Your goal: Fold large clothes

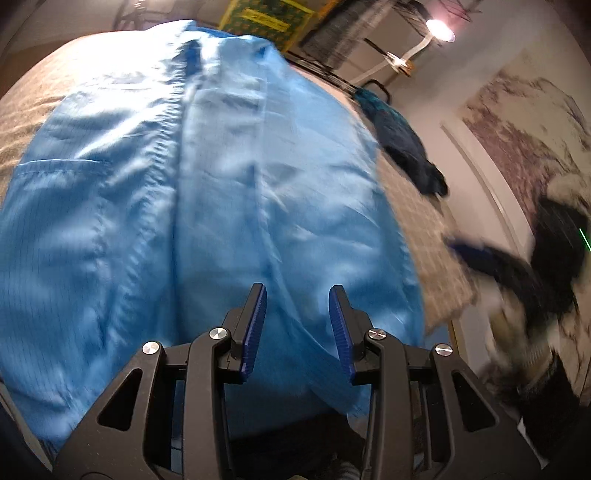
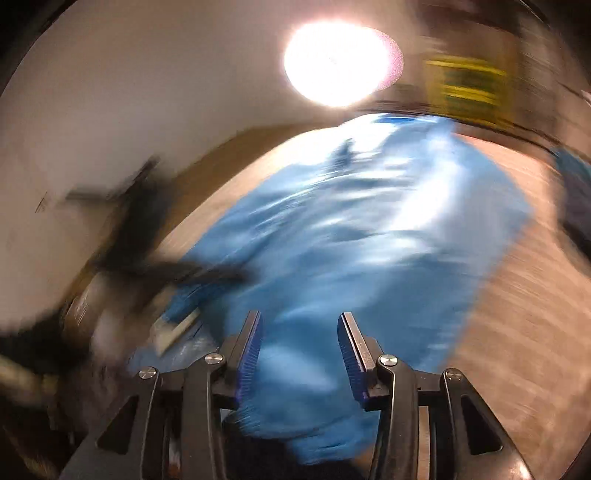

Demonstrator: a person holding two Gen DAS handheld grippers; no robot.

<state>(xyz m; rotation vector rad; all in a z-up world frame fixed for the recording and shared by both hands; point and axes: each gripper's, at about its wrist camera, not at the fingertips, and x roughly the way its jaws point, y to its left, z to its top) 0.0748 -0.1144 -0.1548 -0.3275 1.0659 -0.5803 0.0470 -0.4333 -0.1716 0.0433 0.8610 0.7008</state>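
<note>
A large light blue garment [image 1: 207,177] lies spread flat on a beige checked cover [image 1: 417,221], with a pocket seam on its left side. My left gripper [image 1: 297,295] hovers over the garment's near hem; its blue pads stand apart and nothing is pinched between them. In the right wrist view, which is heavily blurred, the same garment [image 2: 351,236] fills the middle. My right gripper [image 2: 300,317] is open above its near edge, with cloth showing behind the gap. The right gripper [image 1: 480,258] also appears as a dark blur beside the bed, and the left gripper [image 2: 166,266] as a blur at the left.
A dark blue piece of clothing [image 1: 406,147] lies on the cover's far right edge. A yellow-green box [image 1: 266,22] and a bright lamp [image 1: 439,29] stand beyond the bed. Marbled flooring [image 1: 524,122] runs along the right side.
</note>
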